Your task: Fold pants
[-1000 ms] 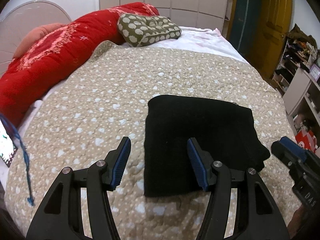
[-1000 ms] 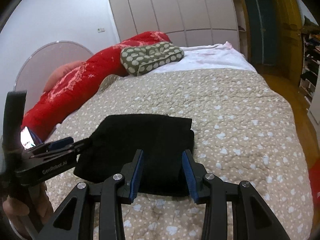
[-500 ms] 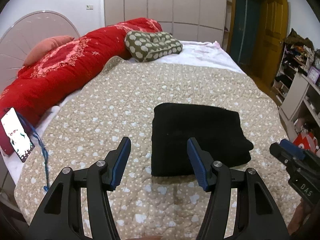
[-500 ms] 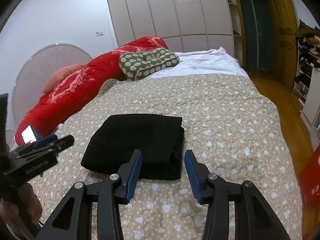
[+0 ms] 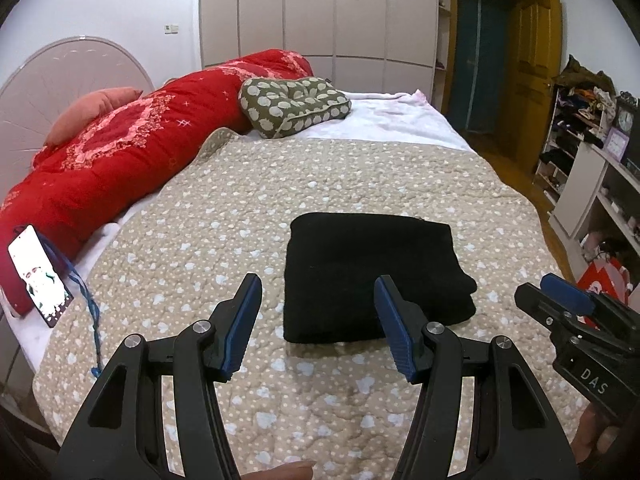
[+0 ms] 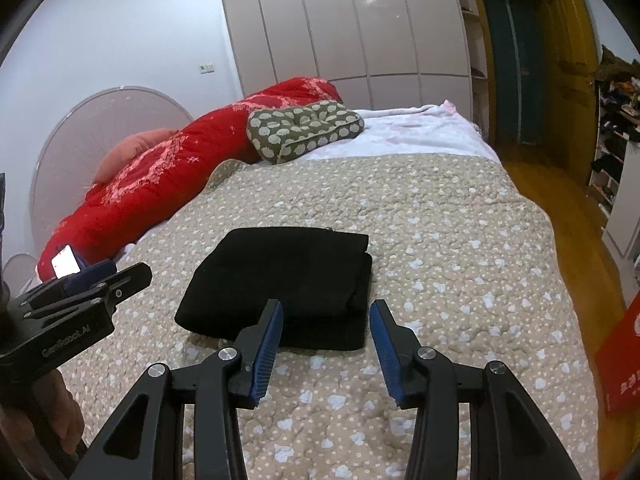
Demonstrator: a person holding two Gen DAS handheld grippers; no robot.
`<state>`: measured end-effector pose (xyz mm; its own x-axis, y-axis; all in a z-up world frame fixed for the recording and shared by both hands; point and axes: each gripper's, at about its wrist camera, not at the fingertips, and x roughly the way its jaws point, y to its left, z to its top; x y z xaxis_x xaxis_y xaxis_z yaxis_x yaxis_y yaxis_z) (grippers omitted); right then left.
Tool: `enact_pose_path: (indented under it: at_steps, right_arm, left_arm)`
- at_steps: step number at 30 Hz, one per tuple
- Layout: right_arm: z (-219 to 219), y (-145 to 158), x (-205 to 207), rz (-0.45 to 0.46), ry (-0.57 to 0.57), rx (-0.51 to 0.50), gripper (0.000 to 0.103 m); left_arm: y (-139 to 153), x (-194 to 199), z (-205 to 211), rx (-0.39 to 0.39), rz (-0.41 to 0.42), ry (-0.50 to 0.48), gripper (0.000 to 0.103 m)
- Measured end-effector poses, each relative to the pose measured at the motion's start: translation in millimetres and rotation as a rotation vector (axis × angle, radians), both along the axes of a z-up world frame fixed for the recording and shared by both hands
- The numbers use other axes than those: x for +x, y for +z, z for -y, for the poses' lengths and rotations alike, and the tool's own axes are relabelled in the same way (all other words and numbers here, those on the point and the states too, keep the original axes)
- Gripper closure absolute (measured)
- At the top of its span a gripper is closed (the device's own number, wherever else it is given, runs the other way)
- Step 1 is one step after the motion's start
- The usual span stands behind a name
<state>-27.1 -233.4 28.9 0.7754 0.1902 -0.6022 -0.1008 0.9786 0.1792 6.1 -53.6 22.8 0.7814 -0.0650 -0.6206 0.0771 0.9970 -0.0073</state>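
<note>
Black pants (image 5: 368, 272) lie folded into a thick rectangle on the beige spotted bedspread (image 5: 240, 208); they also show in the right wrist view as the pants (image 6: 288, 276). My left gripper (image 5: 318, 292) hovers above the near edge of the bed, short of the pants, open with nothing between its blue pads. My right gripper (image 6: 326, 320) is also open and empty, held back from the pants' near right corner. Each gripper appears at the edge of the other's view: the right one (image 5: 560, 300) and the left one (image 6: 100, 280).
A red quilt (image 5: 120, 160) and a green spotted cushion (image 5: 292, 104) lie at the head of the bed. A phone (image 5: 40, 276) with a blue cord rests at the left edge. Shelves (image 5: 592, 184) and wooden floor (image 6: 560, 208) are to the right.
Both grippers have drawn back and up from the folded pants, which now look smaller and farther. The right gripper's jaws have spread a little wider and left the fabric.
</note>
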Motion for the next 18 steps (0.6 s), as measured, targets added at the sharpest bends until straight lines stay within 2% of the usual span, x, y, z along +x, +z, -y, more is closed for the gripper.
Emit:
enact_pose_path:
  at_steps: [18]
  right_arm:
    - [2.3, -1.3, -1.4, -0.002, 0.005, 0.003, 0.059]
  left_arm:
    - [2.5, -4.0, 1.4, 0.000, 0.013, 0.006, 0.044]
